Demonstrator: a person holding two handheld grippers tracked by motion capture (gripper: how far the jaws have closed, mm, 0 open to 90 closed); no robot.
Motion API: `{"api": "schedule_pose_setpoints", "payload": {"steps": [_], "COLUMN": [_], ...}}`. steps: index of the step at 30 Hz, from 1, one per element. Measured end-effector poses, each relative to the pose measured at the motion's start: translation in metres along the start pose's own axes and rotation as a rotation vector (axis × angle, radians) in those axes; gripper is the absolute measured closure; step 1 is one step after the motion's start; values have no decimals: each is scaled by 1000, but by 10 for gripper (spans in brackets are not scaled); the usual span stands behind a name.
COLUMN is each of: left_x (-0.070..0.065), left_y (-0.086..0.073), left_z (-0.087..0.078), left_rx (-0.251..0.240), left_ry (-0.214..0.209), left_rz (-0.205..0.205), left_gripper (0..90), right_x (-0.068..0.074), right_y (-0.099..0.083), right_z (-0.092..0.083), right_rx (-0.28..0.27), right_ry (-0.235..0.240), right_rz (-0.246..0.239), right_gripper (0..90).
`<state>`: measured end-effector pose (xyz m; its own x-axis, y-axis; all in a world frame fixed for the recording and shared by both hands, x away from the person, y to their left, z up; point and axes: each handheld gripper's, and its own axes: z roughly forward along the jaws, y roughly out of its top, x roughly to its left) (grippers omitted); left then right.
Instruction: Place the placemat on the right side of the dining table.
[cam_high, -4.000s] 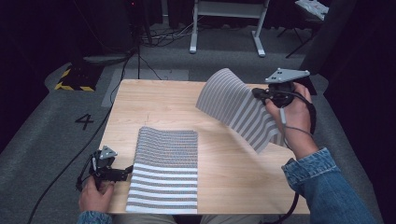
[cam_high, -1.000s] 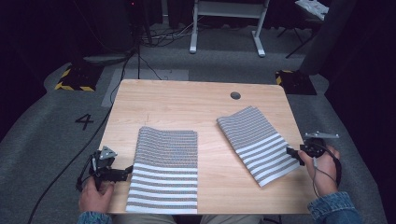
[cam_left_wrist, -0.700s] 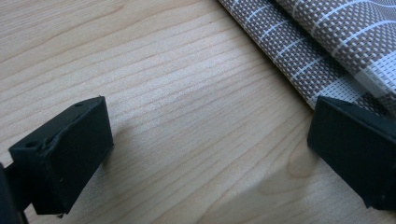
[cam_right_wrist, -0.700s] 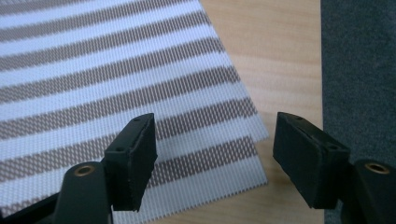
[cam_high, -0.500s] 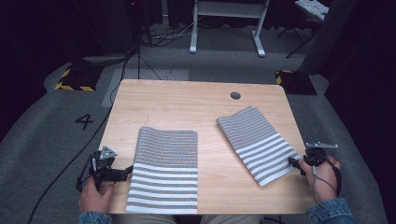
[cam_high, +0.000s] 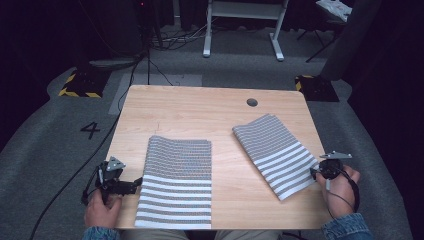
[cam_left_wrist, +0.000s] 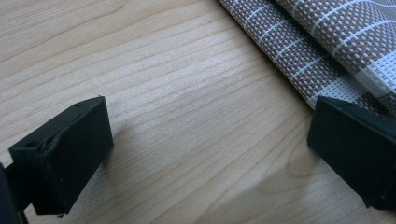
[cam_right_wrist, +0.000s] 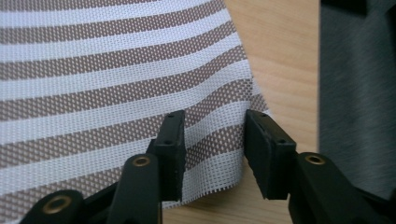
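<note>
Two brown-and-white striped woven mats lie flat on the wooden table (cam_high: 200, 107). One mat (cam_high: 175, 182) lies straight at the front left, and the other mat (cam_high: 275, 152) lies askew at the right. My left gripper (cam_high: 135, 186) rests at the left mat's edge. Its jaws stand wide open over bare wood (cam_left_wrist: 210, 154), with the mat's folded edge (cam_left_wrist: 327, 42) just beyond one jaw. My right gripper (cam_high: 314, 172) sits at the right mat's near corner. It is open (cam_right_wrist: 215, 144), with the mat's corner (cam_right_wrist: 107, 70) flat between and beyond the jaws.
A round cable hole (cam_high: 252, 102) sits near the table's far right. Grey carpet surrounds the table, with a painted 4 (cam_high: 90, 130), a cable, a yellow-and-black striped block (cam_high: 80, 82) and a white frame's legs (cam_high: 240, 25) behind.
The right gripper, which held its mat up in the air, has laid it flat at the right and drawn back to the near corner. The left gripper has not moved.
</note>
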<state>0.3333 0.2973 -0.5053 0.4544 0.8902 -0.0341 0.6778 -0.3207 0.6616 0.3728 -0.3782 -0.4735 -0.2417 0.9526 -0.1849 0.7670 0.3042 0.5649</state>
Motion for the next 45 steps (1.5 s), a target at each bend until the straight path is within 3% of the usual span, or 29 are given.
{"api": "schedule_pose_setpoints", "payload": {"steps": [1, 2, 4, 6, 7, 8, 10, 14, 16, 19, 21, 23, 24, 25, 27, 31, 32, 35, 37, 40, 45], "left_x": [0, 0, 0, 0, 0, 0, 0, 0, 0, 0, 0, 0, 0, 0, 0, 0, 0, 0, 0, 0, 0], "left_y": [0, 0, 0, 0, 0, 0, 0, 0, 0, 0, 0, 0, 0, 0, 0, 0, 0, 0, 0, 0, 0], "left_z": [0, 0, 0, 0, 0, 0, 0, 0, 0, 0, 0, 0, 0, 0, 0, 0, 0, 0, 0, 0, 0], "left_rx": [0, 0, 0, 0, 0, 0, 0, 0, 0, 0, 0, 0, 0, 0, 0, 0, 0, 0, 0, 0, 0], "left_ry": [0, 0, 0, 0, 0, 0, 0, 0, 0, 0, 0, 0, -1, 0, 0, 0, 0, 0, 0, 0, 0], "left_rz": [0, 0, 0, 0, 0, 0, 0, 0, 0, 0, 0, 0, 0, 0, 0, 0, 0, 0, 0, 0, 0], "left_gripper": [2, 2, 2, 2, 2, 2, 2, 2, 2, 2, 2, 2, 2, 2, 2, 2, 2, 2, 2, 2, 1], "right_x": [2, 2, 0, -3, -4, -7, -12, -20, -22, -20, -17, -13, -11, -12, -17, -28, -29, -26, -22, -20, -8], "right_y": [1, 1, 1, 1, 1, 0, -1, -5, -8, -9, -8, -7, -6, -5, -6, -12, -13, -12, -10, -9, -2], "right_z": [-1, -1, 1, 4, 4, 4, 5, 5, 7, 5, 5, 4, 4, 4, 5, 8, 8, 7, 5, 5, -2], "right_rx": [-2, 8, 19, 9, 9, -10, -29, -26, -14, -29, -29, -23, -21, -15, -10, -22, -32, -27, -18, -19, -31], "right_ry": [-22, -11, 9, 55, 62, 66, 44, 7, 49, 98, 103, 97, 92, 76, 30, 79, 84, 85, 101, 99, 42], "right_rz": [-32, -46, -43, -2, 15, 43, 95, 125, 166, 183, 164, 140, 135, 125, 139, 257, 259, 254, 250, 241, 128], "right_gripper": [745, 783, 868, 881, 851, 765, 442, 392, 493, 649, 752, 799, 780, 705, 451, 430, 430, 515, 637, 686, 791]}}
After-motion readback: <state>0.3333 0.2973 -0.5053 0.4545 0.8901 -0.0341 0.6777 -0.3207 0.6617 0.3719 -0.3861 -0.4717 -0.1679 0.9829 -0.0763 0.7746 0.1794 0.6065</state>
